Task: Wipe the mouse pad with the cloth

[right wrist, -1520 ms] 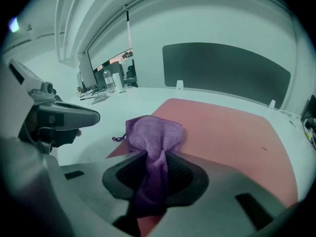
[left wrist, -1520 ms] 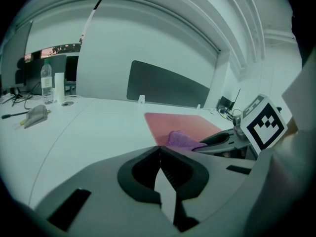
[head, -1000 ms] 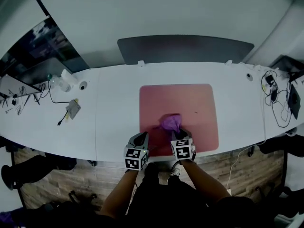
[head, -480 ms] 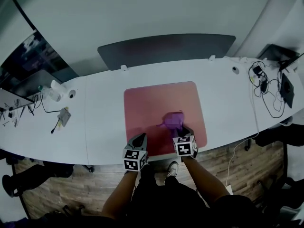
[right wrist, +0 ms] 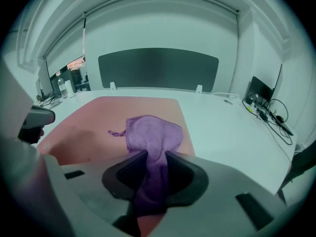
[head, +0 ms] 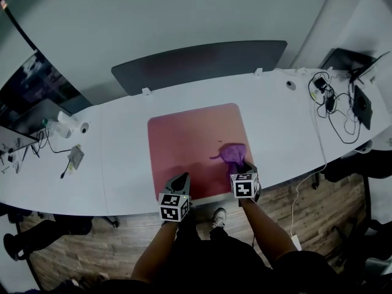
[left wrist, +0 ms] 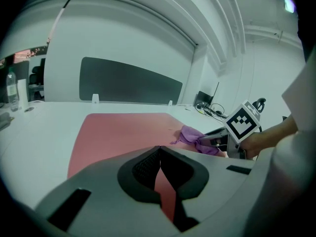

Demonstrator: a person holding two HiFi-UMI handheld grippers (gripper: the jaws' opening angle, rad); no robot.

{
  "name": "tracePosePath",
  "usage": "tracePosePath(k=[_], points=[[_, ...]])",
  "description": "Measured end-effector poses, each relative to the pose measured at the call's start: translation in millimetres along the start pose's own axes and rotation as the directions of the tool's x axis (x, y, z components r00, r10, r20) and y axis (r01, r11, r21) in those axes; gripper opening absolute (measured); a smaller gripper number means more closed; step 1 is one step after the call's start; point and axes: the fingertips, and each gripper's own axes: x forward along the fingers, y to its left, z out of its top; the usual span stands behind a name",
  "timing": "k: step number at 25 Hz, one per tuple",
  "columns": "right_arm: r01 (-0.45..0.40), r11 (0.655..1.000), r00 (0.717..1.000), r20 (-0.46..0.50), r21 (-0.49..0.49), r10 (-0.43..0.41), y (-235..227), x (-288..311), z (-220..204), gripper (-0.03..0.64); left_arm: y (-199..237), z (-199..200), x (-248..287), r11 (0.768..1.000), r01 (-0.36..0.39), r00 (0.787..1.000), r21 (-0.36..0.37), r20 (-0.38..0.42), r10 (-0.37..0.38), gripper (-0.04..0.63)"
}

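- At the far left of the long white worktop (head: 122,164) we see a small clear bottle (head: 63,122) and a thin black cable (head: 64,172).
- Our left tongs (head: 181,179) are pressed together with nothing between them. They sit at the near-left corner of the pad.
- The pink square mouse pad (head: 187,143) lies flat on the worktop, in front of a dark grey panel (head: 199,63).
- The crumpled purple cloth (head: 231,154) lies on the pad's near-right part.
- Our right tongs (head: 241,165) are clamped on the cloth's near end, which bunches between them.
- Tangled black cables (head: 334,112) lie at the far right.
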Motion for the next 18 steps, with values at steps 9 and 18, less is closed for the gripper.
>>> tracePosePath(k=[9,18], points=[[0.050,0.998,0.999,0.000,0.031,-0.050,-40.5,-9.7,-11.8,0.118,-27.9,-3.8,7.5,0.999,0.039,0.999,0.013,0.004,-0.039,0.020],[0.035,0.999,0.998,0.042,0.006,-0.035,-36.4,-14.4,-5.5,0.117,-27.8,-8.5,0.5,1.000,0.016,1.000,0.015,0.003,-0.016,0.020]])
